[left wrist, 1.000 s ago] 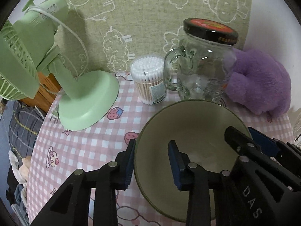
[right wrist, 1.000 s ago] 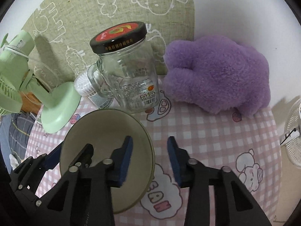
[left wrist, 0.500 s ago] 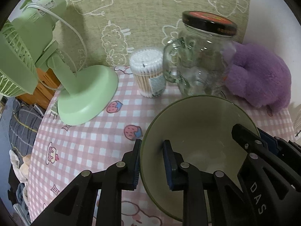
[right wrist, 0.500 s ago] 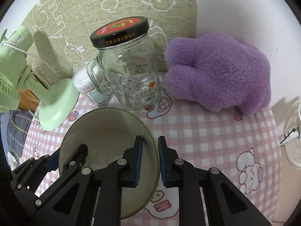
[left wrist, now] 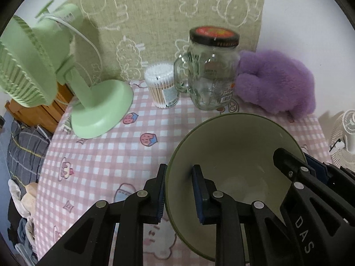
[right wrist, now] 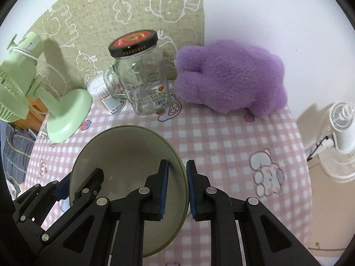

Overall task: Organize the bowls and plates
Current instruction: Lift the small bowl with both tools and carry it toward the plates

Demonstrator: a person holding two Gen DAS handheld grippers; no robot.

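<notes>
Two hand-held grippers — left [left wrist: 178, 191], right [right wrist: 176, 188] — on one bowl [right wrist: 124, 155]

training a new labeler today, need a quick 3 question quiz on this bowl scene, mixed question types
1. True or false: both the left hand-held gripper and the right hand-held gripper straddle the rim of the green bowl.
2. Multiple choice: what stands directly left of the glass jar in the left wrist view? A) white fan B) cotton swab tub C) a plate
3. Fill in: the plush toy is ____ in colour.

Key: 1 true; 2 B; 3 purple
</notes>
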